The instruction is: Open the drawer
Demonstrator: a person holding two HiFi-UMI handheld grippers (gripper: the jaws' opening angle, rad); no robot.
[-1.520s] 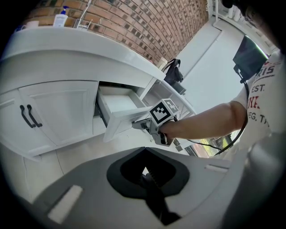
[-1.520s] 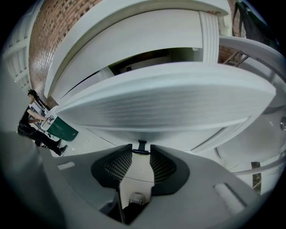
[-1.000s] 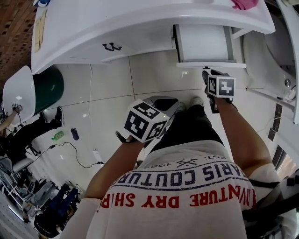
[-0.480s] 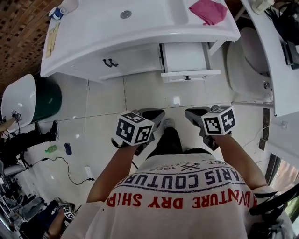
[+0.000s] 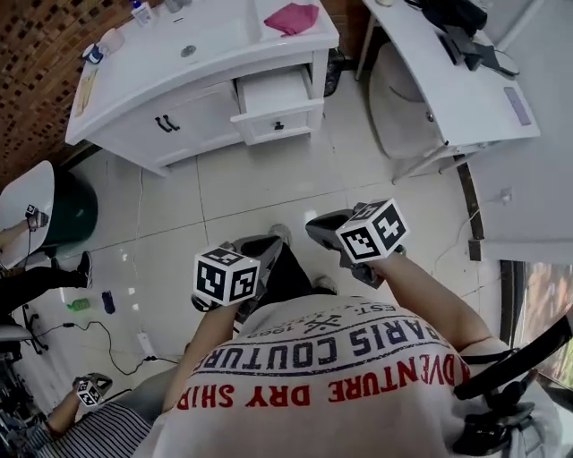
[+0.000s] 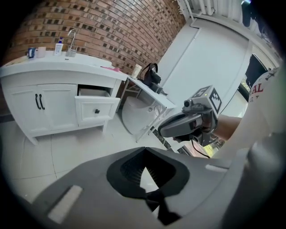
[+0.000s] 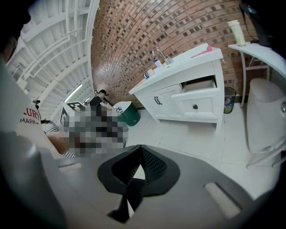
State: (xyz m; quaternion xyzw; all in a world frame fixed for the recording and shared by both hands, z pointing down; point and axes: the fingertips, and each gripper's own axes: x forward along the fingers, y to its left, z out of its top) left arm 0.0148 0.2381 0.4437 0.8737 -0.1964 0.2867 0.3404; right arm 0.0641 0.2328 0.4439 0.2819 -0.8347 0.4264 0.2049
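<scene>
The white vanity (image 5: 134, 72) stands far off against the brick wall. Its drawer (image 5: 277, 112) with a small black knob is pulled out, as both gripper views show: drawer (image 6: 96, 109), drawer (image 7: 196, 105). My left gripper (image 5: 242, 246) and right gripper (image 5: 320, 225) hang over the tiled floor, well back from the vanity and close to the person's body. The left gripper (image 6: 144, 148) is shut with nothing in it. The right gripper (image 7: 140, 147) is also shut and empty. From the left gripper view the right gripper (image 6: 185, 125) shows at the right.
A pink cloth (image 5: 291, 18) lies on the vanity top beside the basin. Cupboard doors with black handles (image 5: 166, 123) are left of the drawer. A white table (image 5: 448, 89) stands at the right and a green bin (image 5: 76, 210) at the left. Another person (image 5: 81, 420) sits at the lower left.
The person has backed away from the vanity, so it looks smaller and farther. Both grippers came back from the drawer front toward the body. The drawer stays pulled out.
</scene>
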